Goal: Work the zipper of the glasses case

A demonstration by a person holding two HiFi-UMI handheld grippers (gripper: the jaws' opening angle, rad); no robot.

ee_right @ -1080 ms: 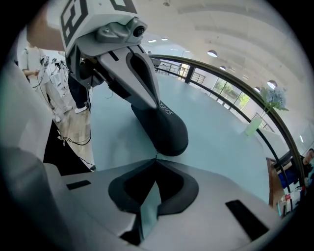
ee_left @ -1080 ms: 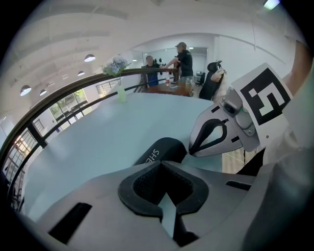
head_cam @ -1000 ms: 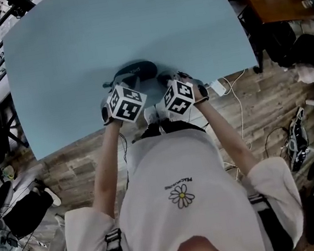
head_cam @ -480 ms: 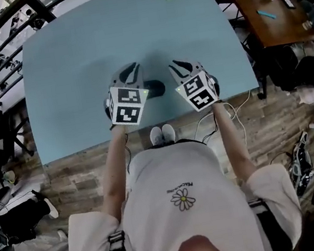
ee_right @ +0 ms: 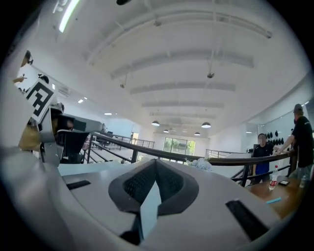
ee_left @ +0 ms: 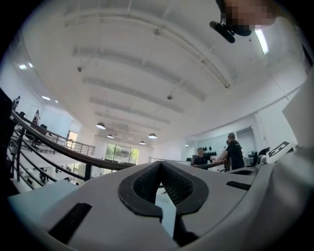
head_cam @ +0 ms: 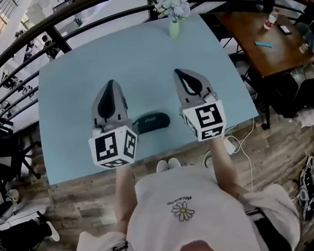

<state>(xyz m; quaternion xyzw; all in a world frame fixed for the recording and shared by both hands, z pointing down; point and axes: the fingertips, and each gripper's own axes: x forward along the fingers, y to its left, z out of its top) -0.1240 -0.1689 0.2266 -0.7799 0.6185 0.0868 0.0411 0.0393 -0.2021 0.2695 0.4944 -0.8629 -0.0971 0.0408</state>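
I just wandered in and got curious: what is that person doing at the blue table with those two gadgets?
The person holds a gripper in each hand. The job is to work the zipper of the dark glasses case, which lies near the front edge of the table, between the two grippers. At this moment neither one touches it: the left gripper and the right gripper hang in the air above the table, jaws shut and empty, pointing away from the person.
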